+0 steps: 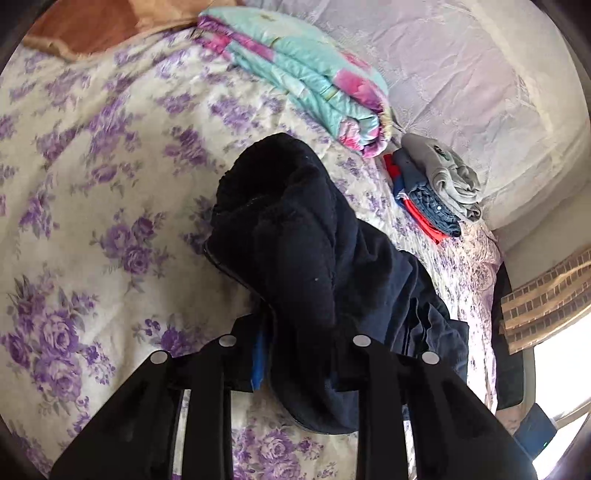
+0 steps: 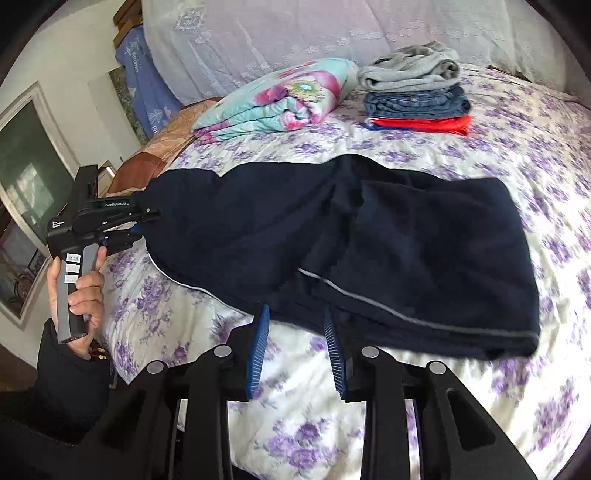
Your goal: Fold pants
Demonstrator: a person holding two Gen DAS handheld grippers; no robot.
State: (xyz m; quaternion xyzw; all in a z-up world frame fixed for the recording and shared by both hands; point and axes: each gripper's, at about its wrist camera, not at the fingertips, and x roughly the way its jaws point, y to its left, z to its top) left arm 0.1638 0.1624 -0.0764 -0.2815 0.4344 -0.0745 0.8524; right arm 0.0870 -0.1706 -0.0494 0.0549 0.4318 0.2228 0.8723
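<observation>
Dark navy pants [image 2: 369,240] with a thin grey stripe lie crosswise on the purple-flowered bed cover [image 2: 480,147]. My left gripper [image 2: 146,219], held by a hand [image 2: 86,291], is shut on the pants' left end and lifts it slightly. In the left wrist view that gripper [image 1: 303,332] has the bunched pants [image 1: 295,229] filling the space between its fingers, with one blue pad [image 1: 258,363] showing. My right gripper [image 2: 295,314] stands open, its blue fingertips [image 2: 263,321] right at the pants' near edge; only bed cover shows between them.
A folded turquoise and pink quilt [image 2: 273,103] lies behind the pants. Beside it is a stack of folded clothes [image 2: 413,96], grey on blue on red. A lace-covered headboard pillow [image 2: 295,33] runs along the back. The bed's edge [image 1: 487,295] drops off near a window.
</observation>
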